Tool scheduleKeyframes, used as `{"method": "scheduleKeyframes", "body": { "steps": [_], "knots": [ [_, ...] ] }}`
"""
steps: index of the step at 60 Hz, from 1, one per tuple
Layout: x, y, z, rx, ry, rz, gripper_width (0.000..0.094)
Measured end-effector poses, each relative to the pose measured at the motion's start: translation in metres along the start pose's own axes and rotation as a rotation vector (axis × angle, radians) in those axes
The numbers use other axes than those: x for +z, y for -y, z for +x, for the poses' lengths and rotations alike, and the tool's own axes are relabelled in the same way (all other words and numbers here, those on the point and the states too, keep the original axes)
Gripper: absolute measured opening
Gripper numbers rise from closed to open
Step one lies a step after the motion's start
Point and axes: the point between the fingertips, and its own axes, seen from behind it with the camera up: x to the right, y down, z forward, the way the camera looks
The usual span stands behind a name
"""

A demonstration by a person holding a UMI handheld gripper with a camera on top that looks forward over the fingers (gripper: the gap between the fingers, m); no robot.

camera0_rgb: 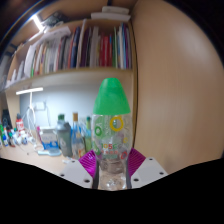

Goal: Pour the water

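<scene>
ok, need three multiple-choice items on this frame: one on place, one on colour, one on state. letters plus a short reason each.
1. Where is the bottle relative to the claw?
A. between its fingers
B. far beyond them on the shelf
C. lying flat beside them

2. What colour is the bottle's cap?
A. red
B. green
C. white

3. How does the bottle stand?
A. tipped on its side
B. upside down
C. upright, cap on top

Answers:
1 A: the clear bottle rises between the two pink pads.
2 B: the domed cap is plainly green.
3 C: the cap sits at the top with the body straight below it, in front of the shelf of books.
</scene>
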Motion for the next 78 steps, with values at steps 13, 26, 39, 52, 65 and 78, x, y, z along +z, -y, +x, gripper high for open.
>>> {"method": "scheduleKeyframes", "body": {
  "steps": [13,26,39,52,65,78],
  "knots": [
    [0.01,-0.114,0.014,-0.015,-0.042,-0.101,0.0387],
    [0.008,-0.134,0.016,0.047,-0.017,-0.073,0.0405],
    [0.01,-0.138,0.014,0.036,-0.01,-0.108,0.0483],
    [-0.036,-0.162,0.008,0.078,0.036,-0.339,0.0828],
    [-0.146,-0.136,-0.004,0.046,-0.015,-0.386,0.0835],
    [-0.271,-0.089,-0.06,0.058,-0.064,-0.411,0.0837]
  ]
}}
